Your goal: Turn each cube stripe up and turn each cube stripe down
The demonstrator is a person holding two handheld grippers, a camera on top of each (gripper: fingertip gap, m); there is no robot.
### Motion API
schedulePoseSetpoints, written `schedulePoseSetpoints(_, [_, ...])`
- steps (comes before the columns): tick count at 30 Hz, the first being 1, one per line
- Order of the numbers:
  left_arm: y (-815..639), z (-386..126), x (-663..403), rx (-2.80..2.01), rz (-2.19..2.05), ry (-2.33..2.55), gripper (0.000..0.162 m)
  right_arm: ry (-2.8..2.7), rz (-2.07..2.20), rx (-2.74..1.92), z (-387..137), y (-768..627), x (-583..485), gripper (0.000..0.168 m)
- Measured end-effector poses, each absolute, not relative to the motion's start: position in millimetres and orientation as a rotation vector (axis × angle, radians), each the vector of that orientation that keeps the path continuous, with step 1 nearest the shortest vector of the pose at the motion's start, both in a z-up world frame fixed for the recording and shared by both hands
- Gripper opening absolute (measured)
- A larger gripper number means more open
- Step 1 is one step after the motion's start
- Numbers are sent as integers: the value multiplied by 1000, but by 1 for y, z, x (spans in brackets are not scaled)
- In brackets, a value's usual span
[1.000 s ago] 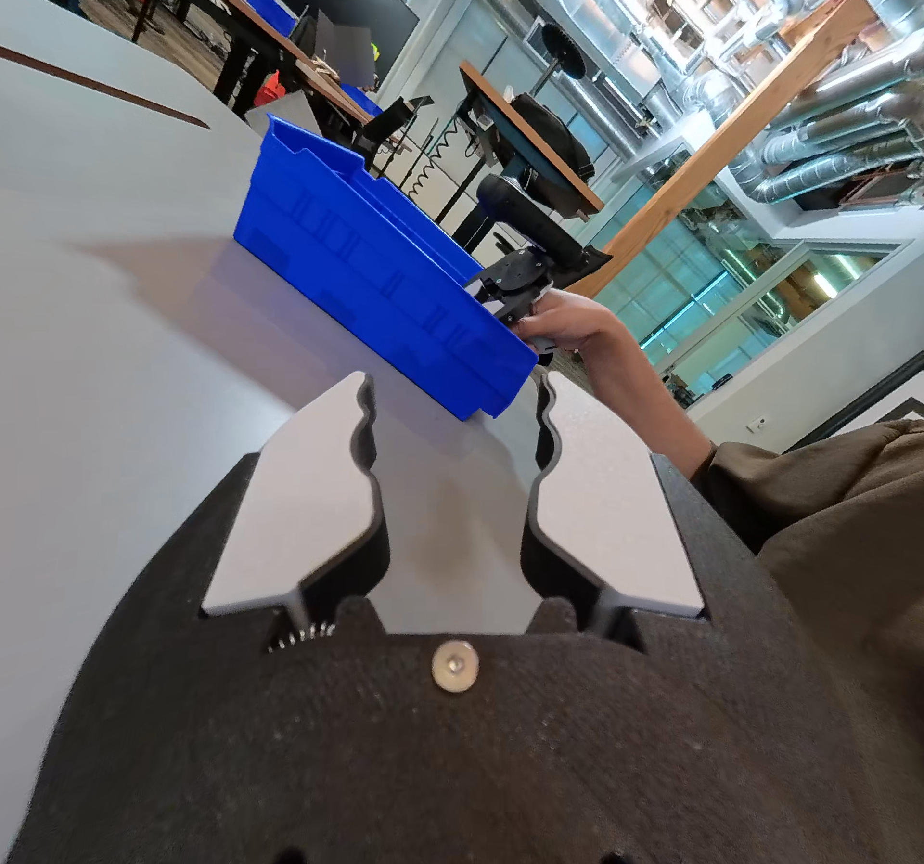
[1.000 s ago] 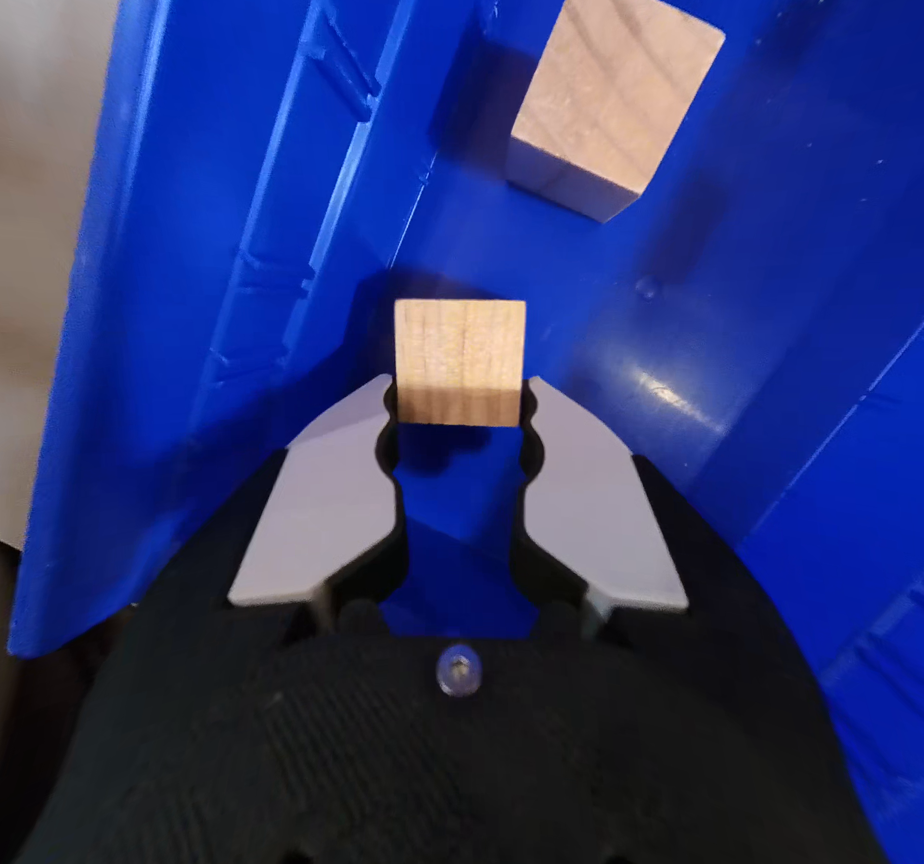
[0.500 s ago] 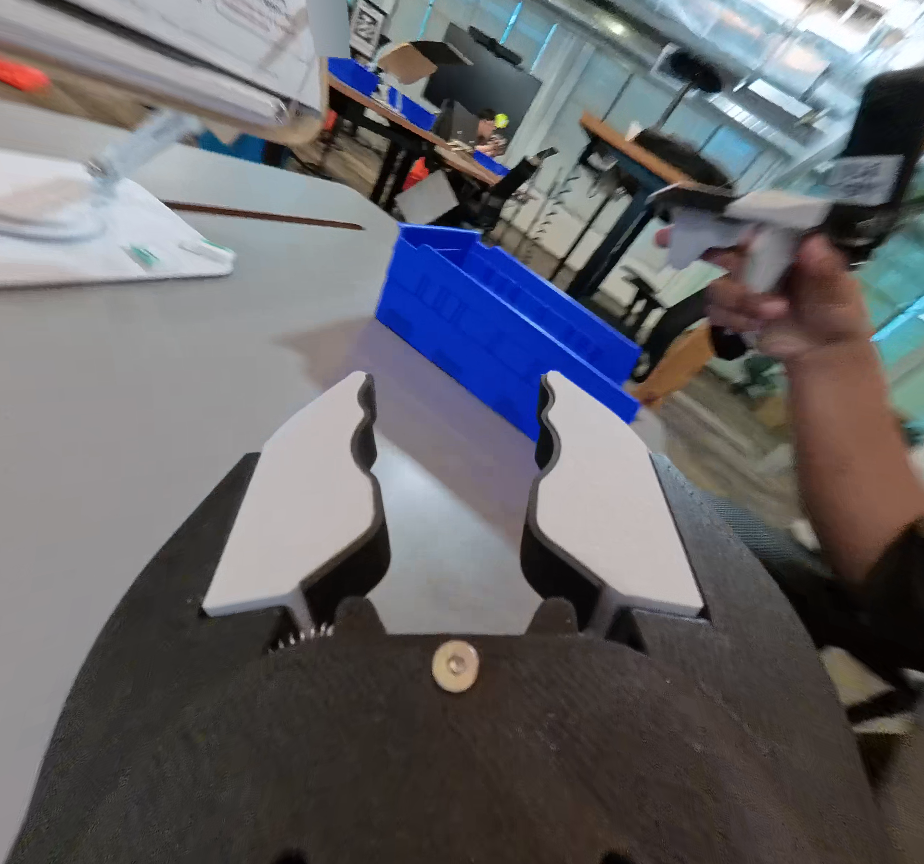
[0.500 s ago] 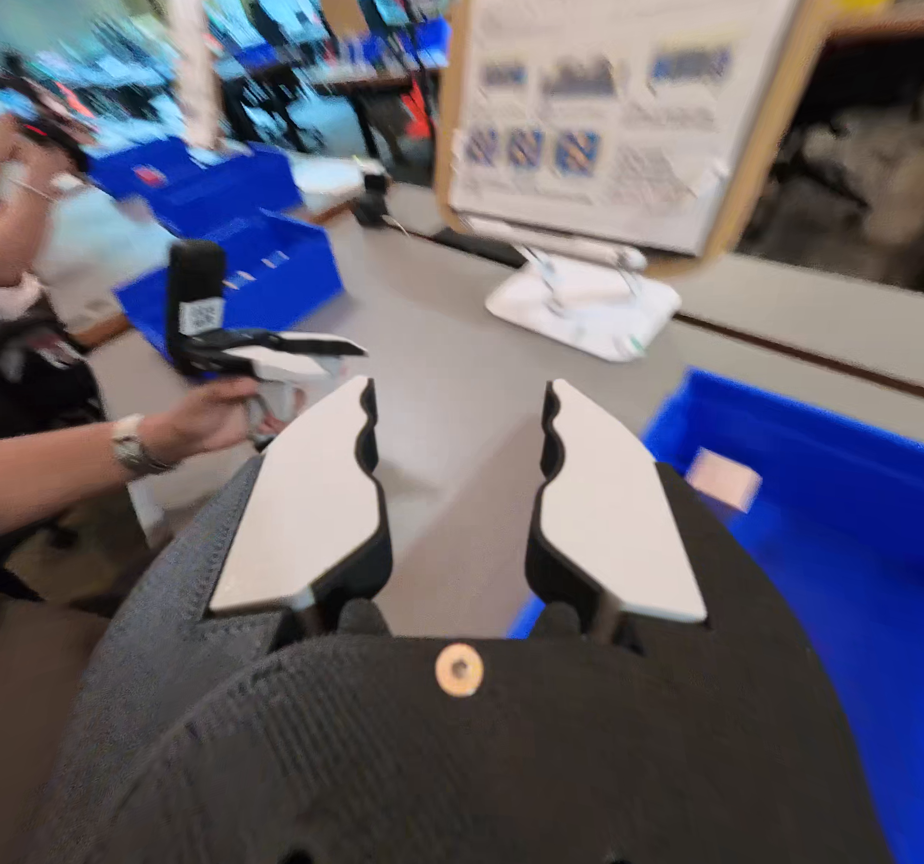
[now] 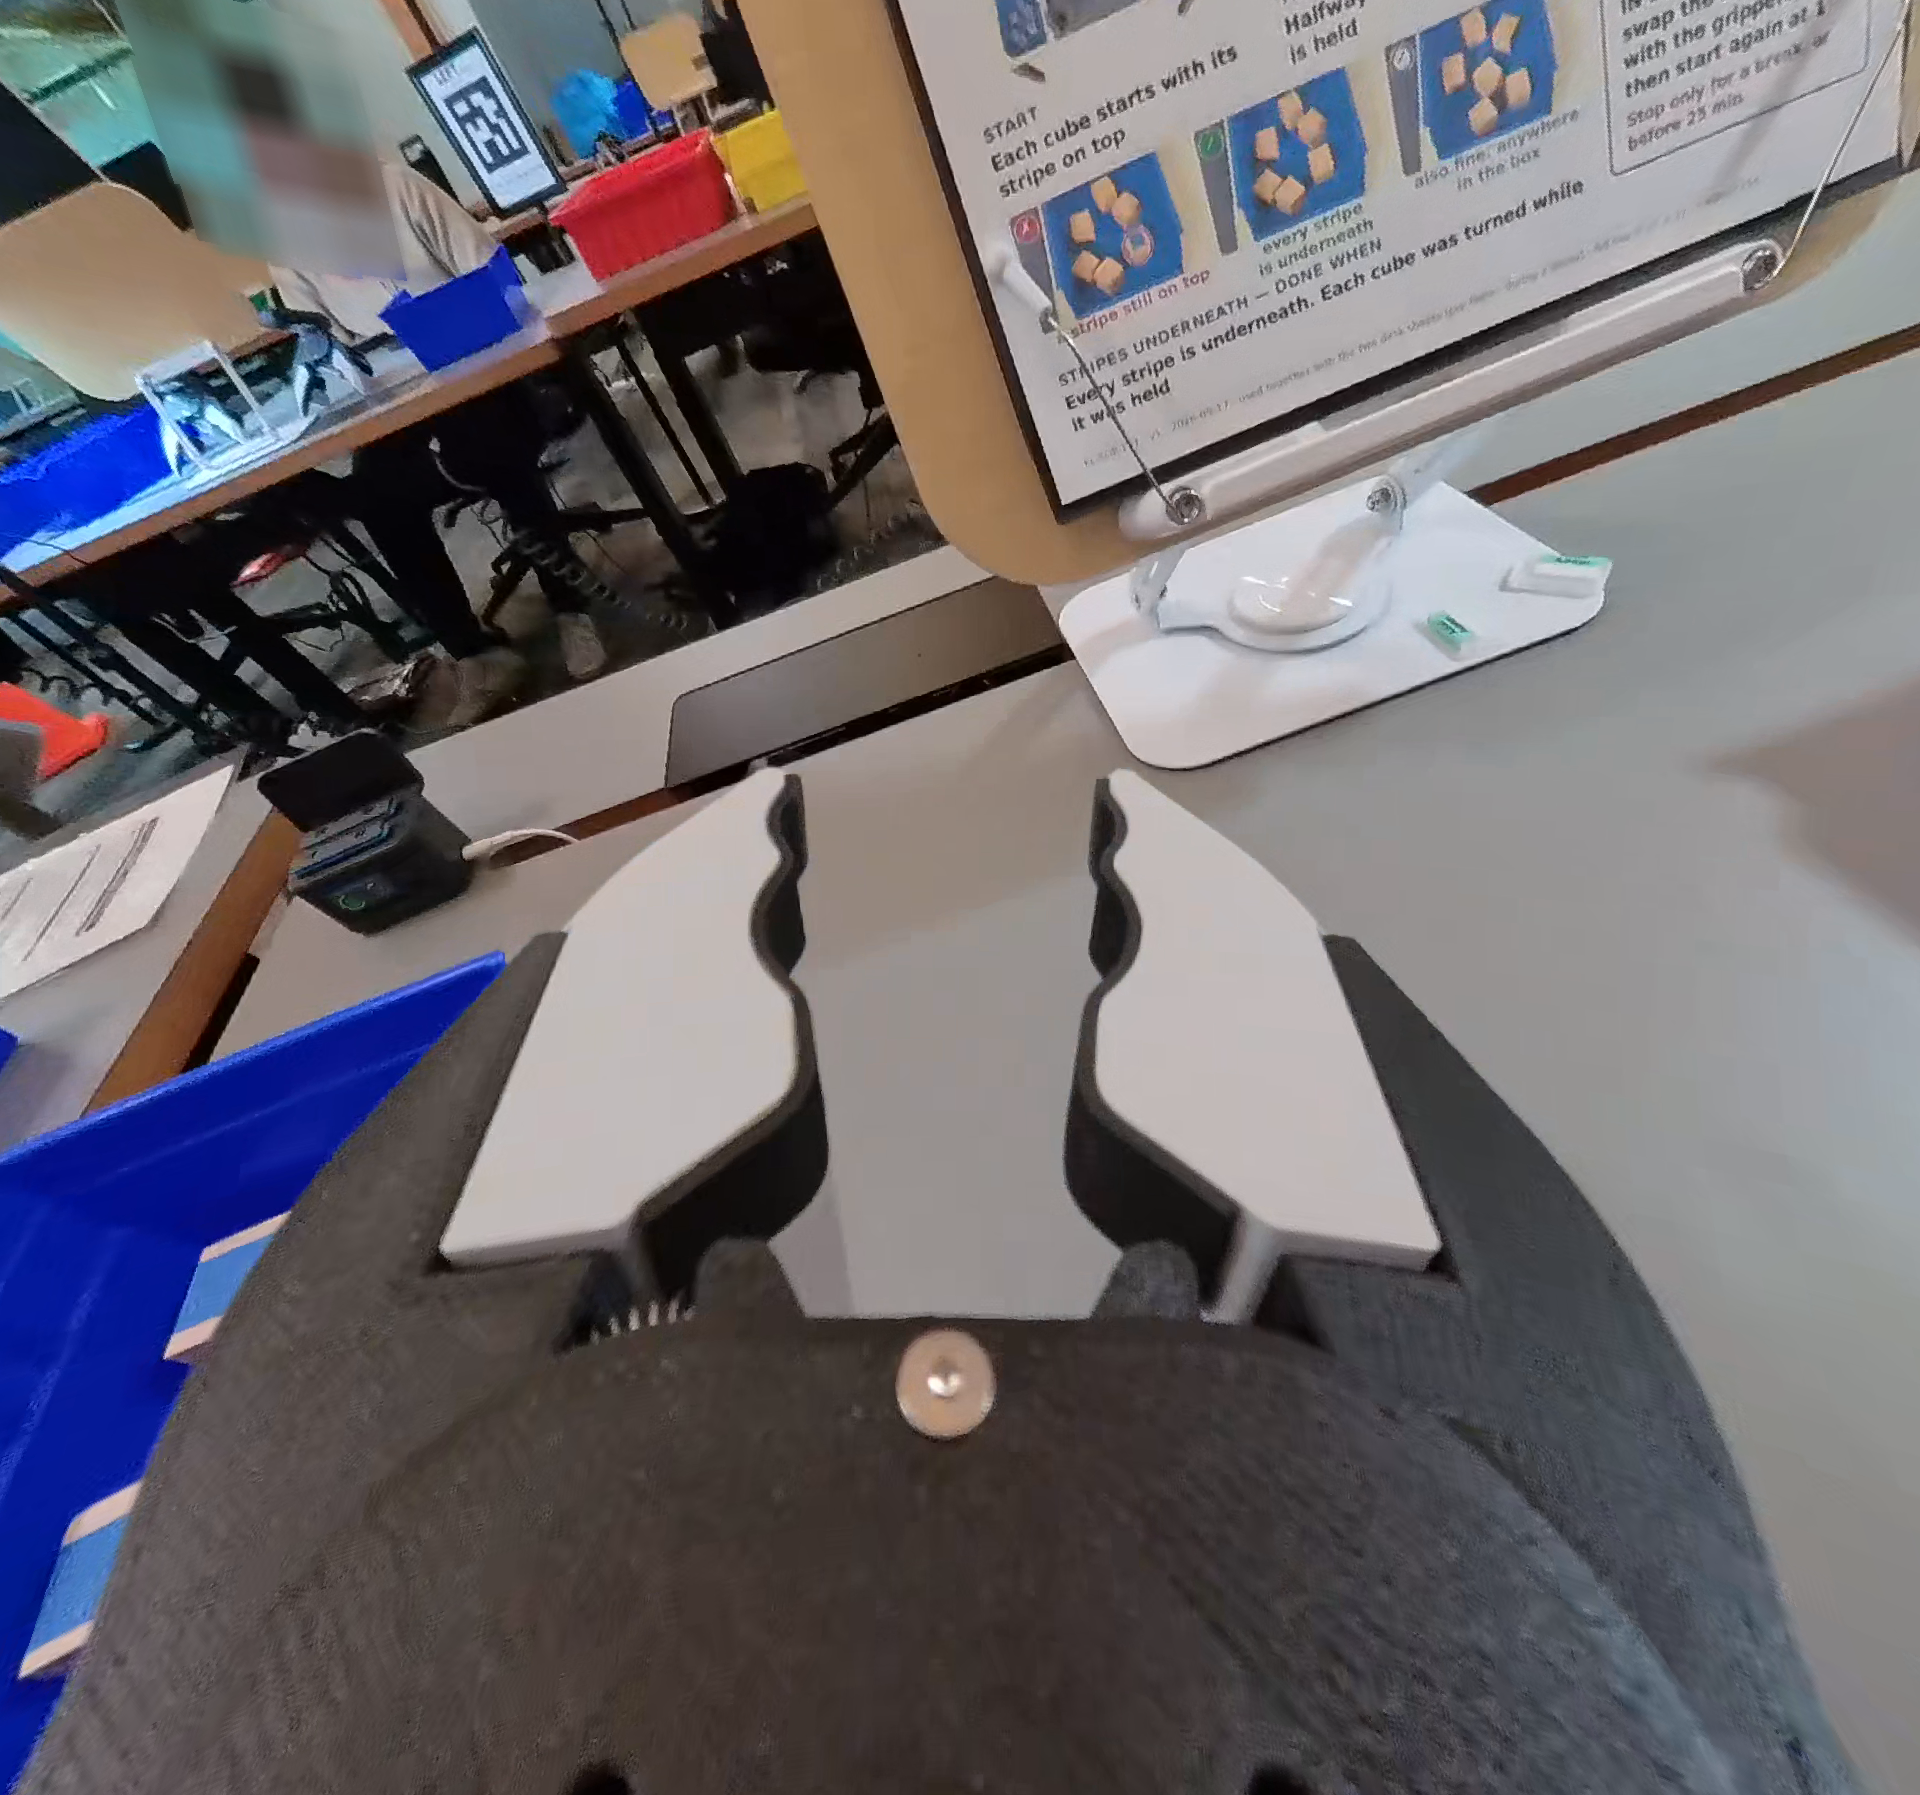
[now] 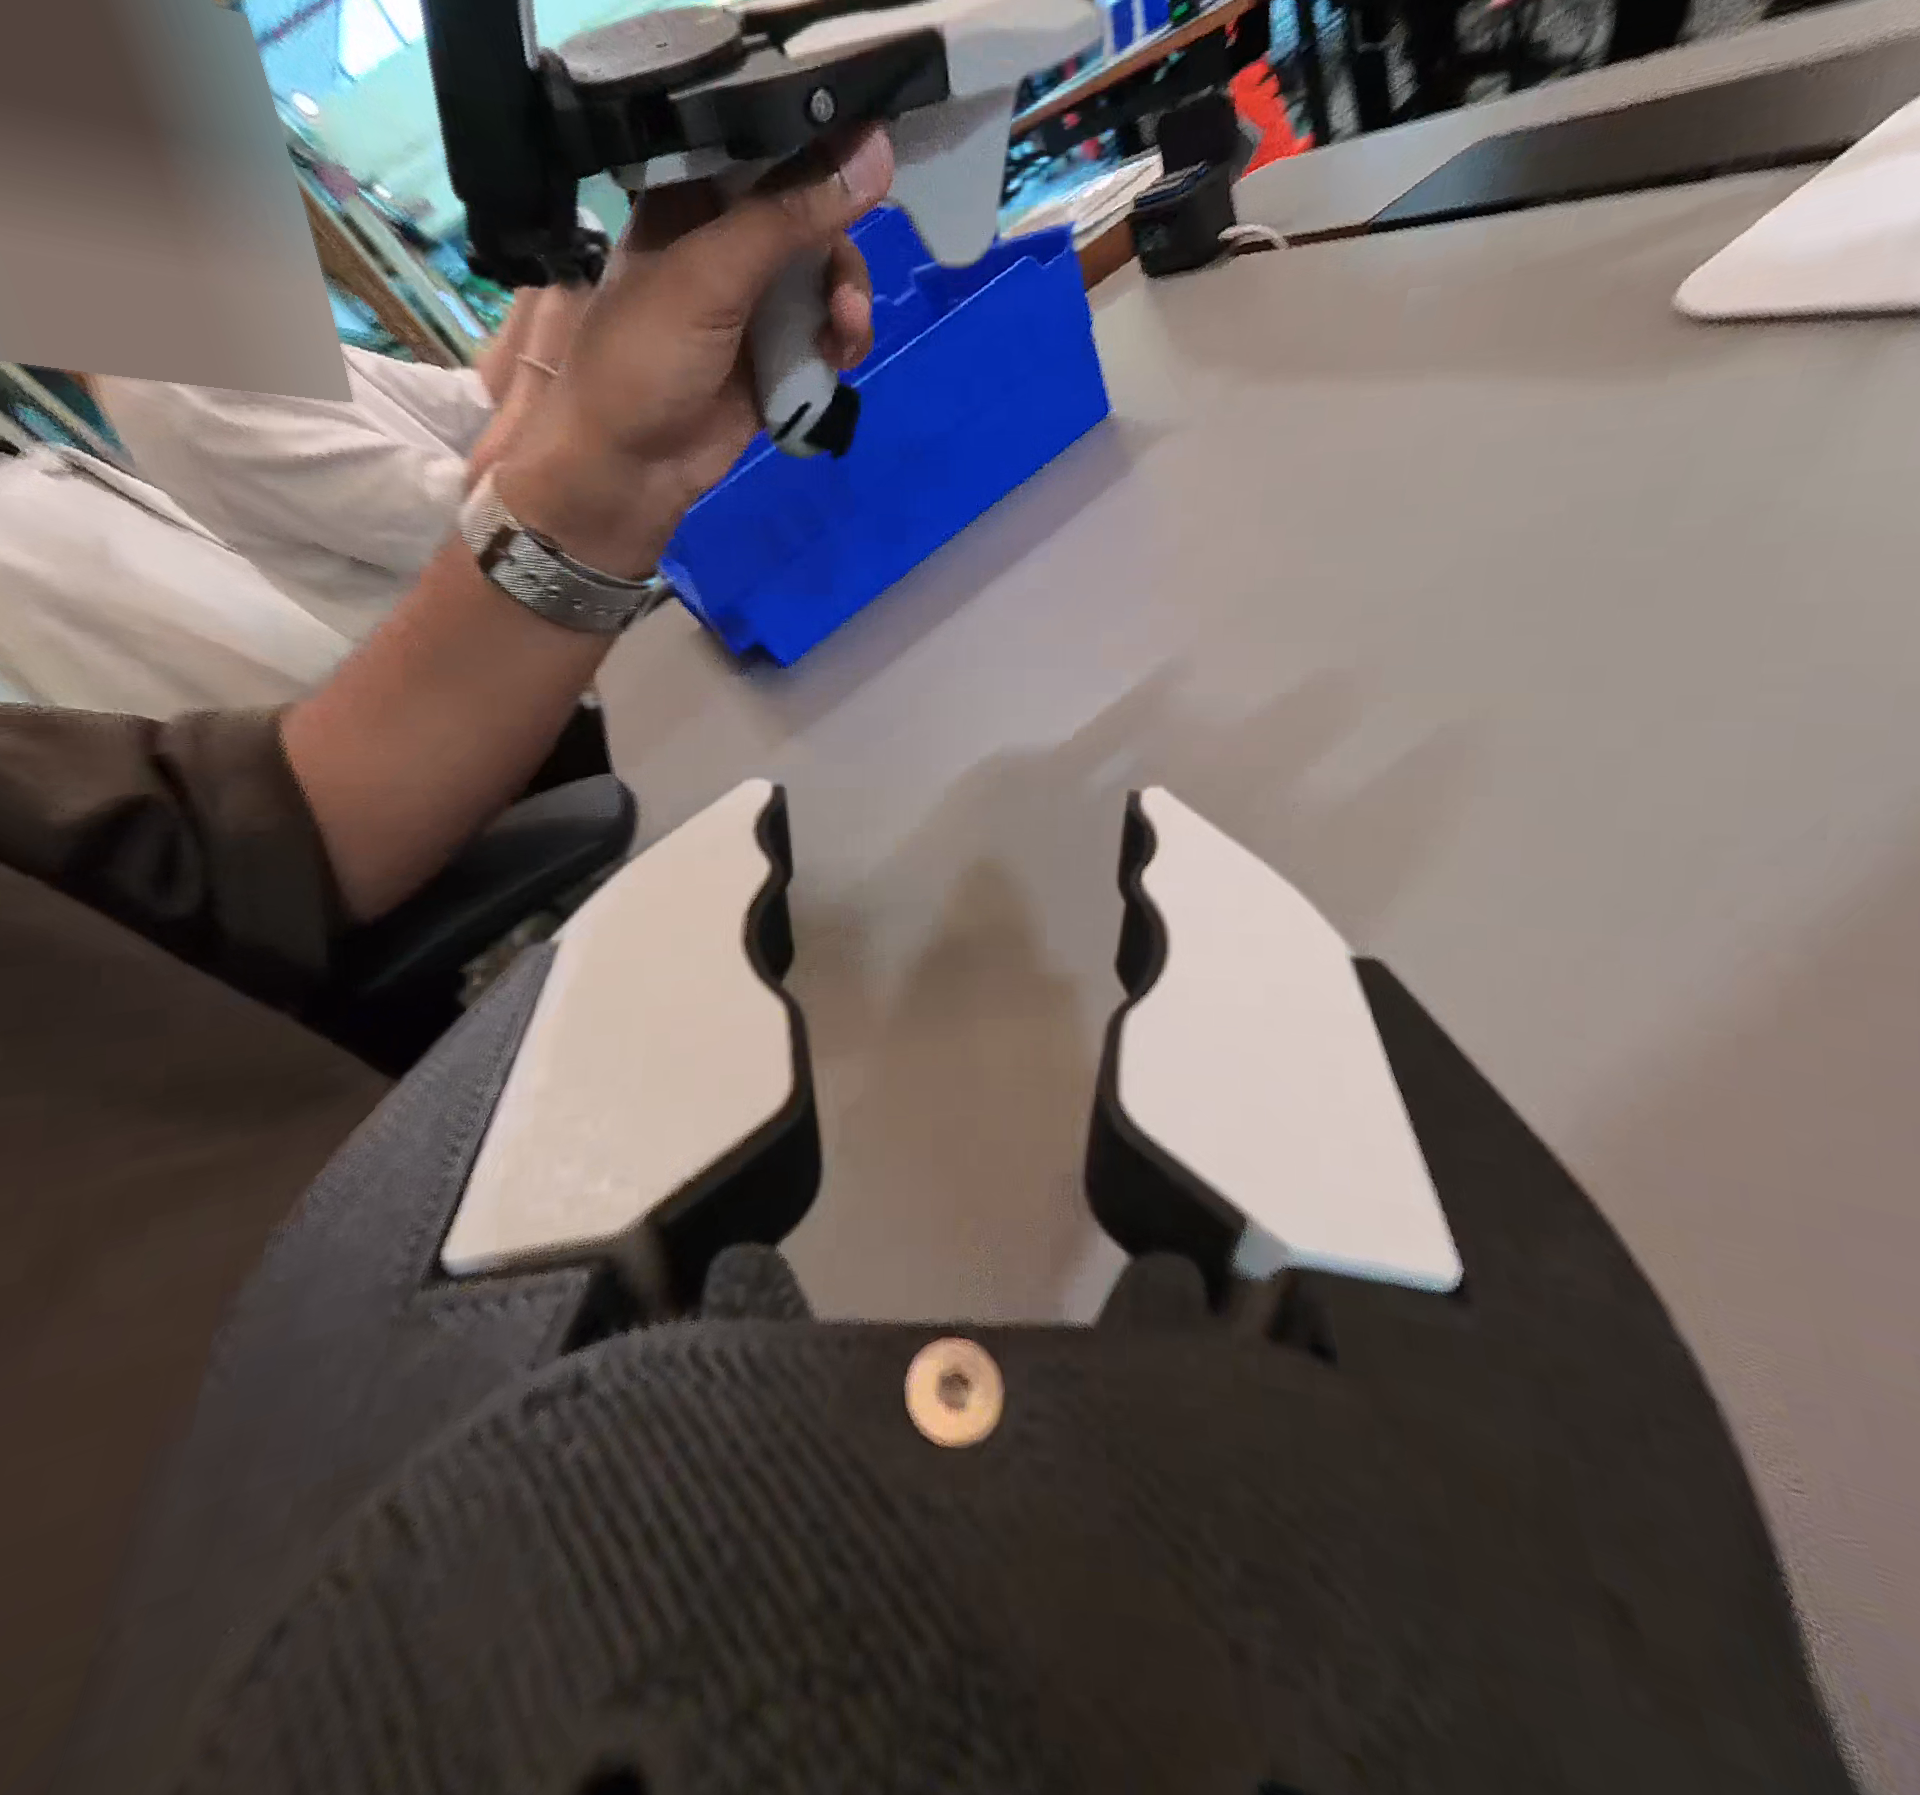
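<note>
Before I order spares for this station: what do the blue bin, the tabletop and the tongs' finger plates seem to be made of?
Blue bin: looks like moulded plastic, slightly glossy, with ribbed, stepped walls. Tabletop: smooth matte grey, probably laminate; a brown edge strip shows at its far side. Finger plates on the left tongs: flat pale grey sheet, plastic or painted metal, unclear, over black wavy pads that look rubbery.

I see printed writing on one white instruction sheet with small blue-bin photos [image 5: 1382, 156], clipped to a tan board on a white stand [image 5: 1320, 623]. Left of that board, far back, a black-framed sign with a square code pattern [image 5: 486, 122]. Lower left of it, lined paper [image 5: 83, 888], unreadable.
</note>
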State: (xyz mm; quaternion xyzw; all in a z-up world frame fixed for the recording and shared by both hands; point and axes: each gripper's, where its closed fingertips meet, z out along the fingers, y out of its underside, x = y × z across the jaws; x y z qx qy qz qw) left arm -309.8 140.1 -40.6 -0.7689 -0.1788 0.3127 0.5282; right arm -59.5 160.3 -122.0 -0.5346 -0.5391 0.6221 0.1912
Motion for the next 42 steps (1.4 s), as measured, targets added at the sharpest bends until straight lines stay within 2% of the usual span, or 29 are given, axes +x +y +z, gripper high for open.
schedulePoseSetpoints(6, [148,-41,-307,-1837,739,-420,52,-1545,1710,-1560,-140,172,-60,61])
schedulePoseSetpoints(17, [136,-37,-311,-1820,760,-441,53,-1533,1728,-1550,-136,178,-59,59])
schedulePoseSetpoints(27, [17,-12,-415,-1668,667,-826,63,-1581,1751,-1551,-140,169,-59,58])
schedulePoseSetpoints(32, [-75,-61,-475,-1763,905,-1030,63,-1605,1757,-1555,-142,164,-60,58])
schedulePoseSetpoints(34, [-94,-90,-486,-1839,903,-1096,62,-1616,1755,-1558,-144,162,-61,58])
schedulePoseSetpoints(36, [-105,-115,-491,-1911,878,-1133,53,-1623,1754,-1561,-145,161,-62,57])
schedulePoseSetpoints(42, [-120,-158,-496,-2014,813,-1227,53,-1498,1924,-1629,-137,163,-63,54])
